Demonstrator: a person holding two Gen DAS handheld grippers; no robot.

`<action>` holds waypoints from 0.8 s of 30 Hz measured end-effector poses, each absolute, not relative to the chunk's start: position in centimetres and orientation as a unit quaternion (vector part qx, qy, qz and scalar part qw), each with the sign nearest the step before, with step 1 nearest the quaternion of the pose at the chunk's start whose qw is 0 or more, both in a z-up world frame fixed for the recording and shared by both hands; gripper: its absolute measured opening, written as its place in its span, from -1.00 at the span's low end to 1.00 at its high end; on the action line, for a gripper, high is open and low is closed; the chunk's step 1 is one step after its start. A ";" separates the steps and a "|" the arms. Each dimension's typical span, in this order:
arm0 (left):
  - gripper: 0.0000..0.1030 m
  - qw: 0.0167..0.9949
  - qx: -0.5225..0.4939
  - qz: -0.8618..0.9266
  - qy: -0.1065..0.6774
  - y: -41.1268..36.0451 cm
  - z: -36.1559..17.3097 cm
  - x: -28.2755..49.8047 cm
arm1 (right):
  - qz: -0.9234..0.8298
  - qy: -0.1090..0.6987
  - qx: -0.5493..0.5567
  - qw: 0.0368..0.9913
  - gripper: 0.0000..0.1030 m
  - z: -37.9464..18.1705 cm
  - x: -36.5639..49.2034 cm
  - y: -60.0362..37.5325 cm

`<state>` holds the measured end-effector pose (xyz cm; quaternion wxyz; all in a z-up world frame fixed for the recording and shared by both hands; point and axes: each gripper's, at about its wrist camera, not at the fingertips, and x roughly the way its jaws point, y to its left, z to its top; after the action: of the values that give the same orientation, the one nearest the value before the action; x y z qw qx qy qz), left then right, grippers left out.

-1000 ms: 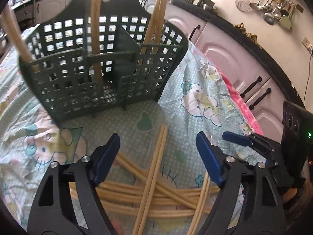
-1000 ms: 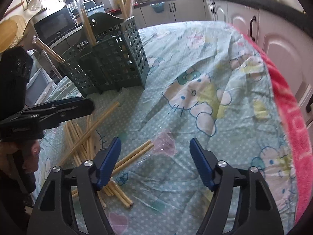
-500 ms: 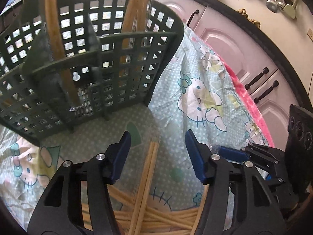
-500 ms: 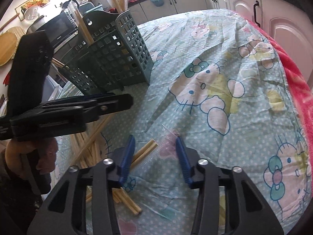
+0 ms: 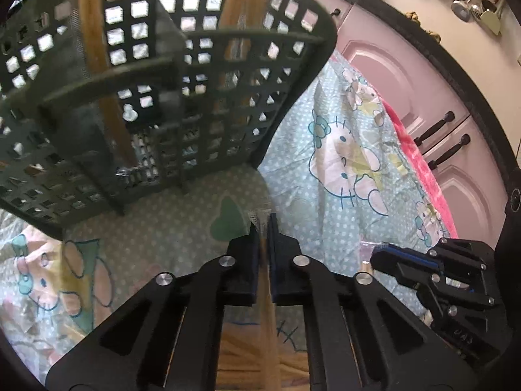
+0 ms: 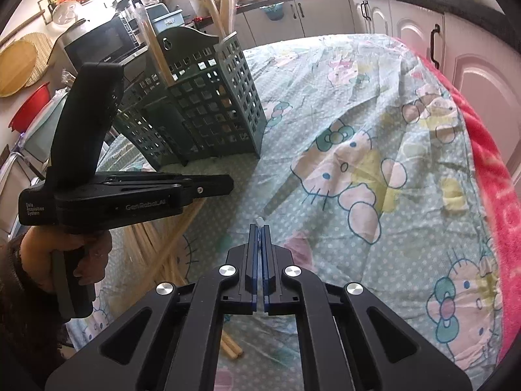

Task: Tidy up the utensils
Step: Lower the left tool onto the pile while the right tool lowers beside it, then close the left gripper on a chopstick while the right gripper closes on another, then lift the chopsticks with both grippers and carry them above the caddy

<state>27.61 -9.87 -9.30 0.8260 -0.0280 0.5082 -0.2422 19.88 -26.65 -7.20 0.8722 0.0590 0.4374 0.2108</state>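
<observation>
We see our left tool [image 5: 264, 228] clenched on a wrapped pair of chopsticks [image 5: 269, 319], just in front of the green basket [image 5: 208, 123]. Our right tool [image 6: 259, 231] is clenched on another wrapped pair [image 6: 232, 349], further from the basket. Loose chopsticks [image 6: 162, 244] lie on the surface [image 6: 358, 114] below our left tool.

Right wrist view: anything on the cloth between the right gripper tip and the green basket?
No objects: just bare tablecloth between the right gripper, shut on a wrapped chopstick pair, and the green basket.
</observation>
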 end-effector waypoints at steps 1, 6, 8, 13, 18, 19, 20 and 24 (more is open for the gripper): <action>-0.96 0.828 -0.034 -0.243 0.505 -9.4 -9.0 27.5 | 0.211 0.434 0.056 0.874 -0.96 -6.9 19.8 -26.5; -0.96 0.842 -0.051 -0.245 0.477 -7.9 -6.7 26.6 | 0.218 0.416 0.040 0.882 -0.96 -5.1 19.5 -25.7; -0.96 0.847 -0.055 -0.247 0.468 -7.5 -5.8 26.3 | 0.222 0.406 0.030 0.886 -0.96 -4.2 19.2 -25.2; -0.96 0.863 -0.061 -0.248 0.435 -6.2 -2.8 25.1 | 0.234 0.381 0.016 0.894 -0.96 -1.9 18.7 -24.1; -0.96 0.877 -0.063 -0.248 0.407 -5.2 -0.5 23.9 | 0.244 0.360 0.006 0.900 -0.97 0.1 18.1 -23.0; -0.96 0.879 -0.064 -0.248 0.401 -5.0 0.0 23.6 | 0.246 0.355 0.004 0.902 -0.97 0.6 18.0 -22.8; -0.96 0.883 -0.064 -0.248 0.395 -4.7 0.5 23.3 | 0.248 0.352 0.003 0.903 -0.97 0.9 18.0 -22.6; -0.97 0.892 -0.066 -0.245 0.374 -4.1 2.3 22.5 | 0.255 0.335 -0.001 0.907 -0.97 2.4 17.7 -21.9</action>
<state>22.47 -4.05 2.31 0.8922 -0.0660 0.3739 -0.2446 17.69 -21.91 2.43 0.9072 -0.0014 0.3350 0.2545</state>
